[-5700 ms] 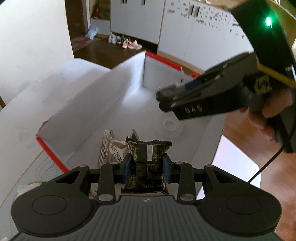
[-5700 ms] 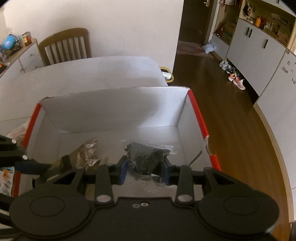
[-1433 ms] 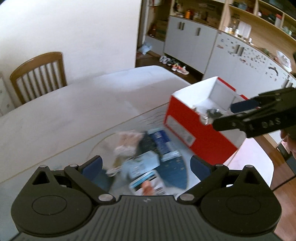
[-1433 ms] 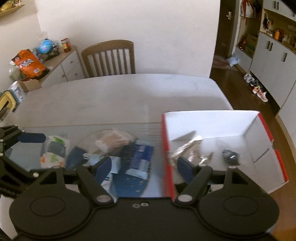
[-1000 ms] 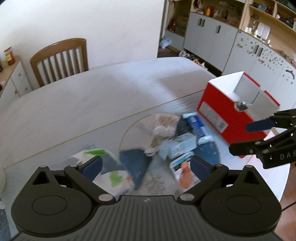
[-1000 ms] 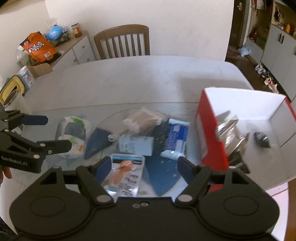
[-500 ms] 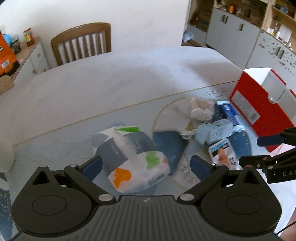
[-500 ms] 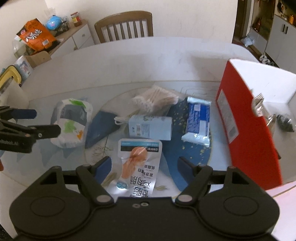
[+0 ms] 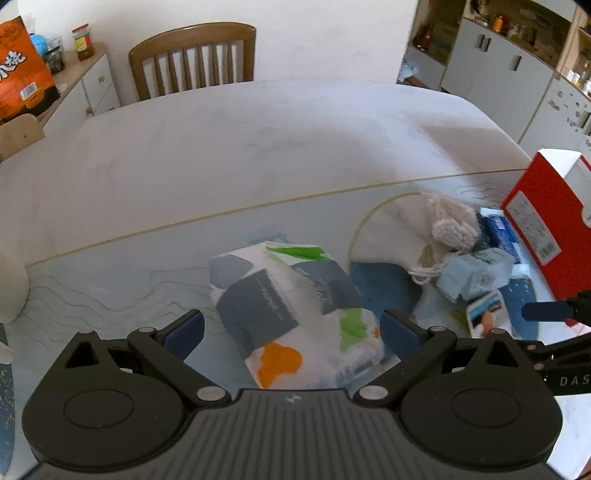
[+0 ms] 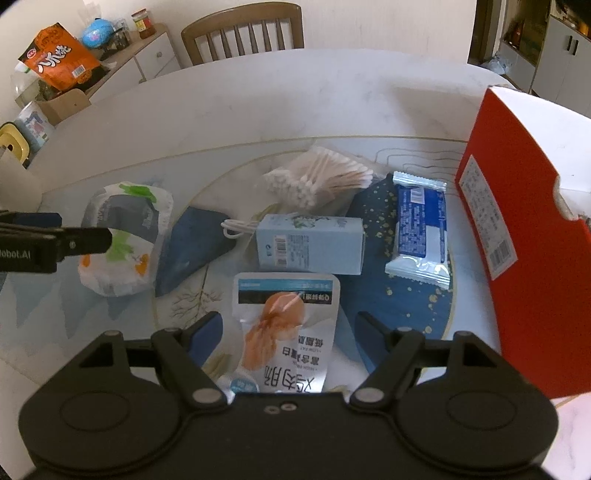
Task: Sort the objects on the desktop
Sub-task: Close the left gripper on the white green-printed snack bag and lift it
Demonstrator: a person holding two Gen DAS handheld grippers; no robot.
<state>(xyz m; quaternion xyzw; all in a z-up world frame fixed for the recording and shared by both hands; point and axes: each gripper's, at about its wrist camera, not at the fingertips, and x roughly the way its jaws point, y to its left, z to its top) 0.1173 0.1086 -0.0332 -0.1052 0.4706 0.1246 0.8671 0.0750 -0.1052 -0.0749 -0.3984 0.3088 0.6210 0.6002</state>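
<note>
My left gripper [image 9: 291, 328] is open, its jaws on either side of a white tissue pack [image 9: 295, 314] with grey, green and orange patches; the pack also shows in the right wrist view [image 10: 123, 240]. My right gripper [image 10: 290, 332] is open over a white snack pouch [image 10: 286, 328] with an orange picture. Beyond it lie a pale blue carton [image 10: 310, 243], a bag of cotton swabs [image 10: 317, 177], a blue-white wrapped pack [image 10: 421, 232] and a white cable [image 10: 236, 227]. The red box [image 10: 524, 236] stands at the right. The left gripper's fingers [image 10: 74, 238] show at the left edge.
The objects lie on a patterned mat [image 10: 388, 295] on a white table [image 10: 258, 103]. A wooden chair [image 10: 243, 33] stands at the far side. A sideboard [image 10: 122, 55] with an orange bag [image 10: 59, 55] is at the back left. The red box also shows at the right [image 9: 543, 229].
Both grippers let go of their items in the box and came back over the mat. The left has closed in on the tissue pack, the right on the snack pouch.
</note>
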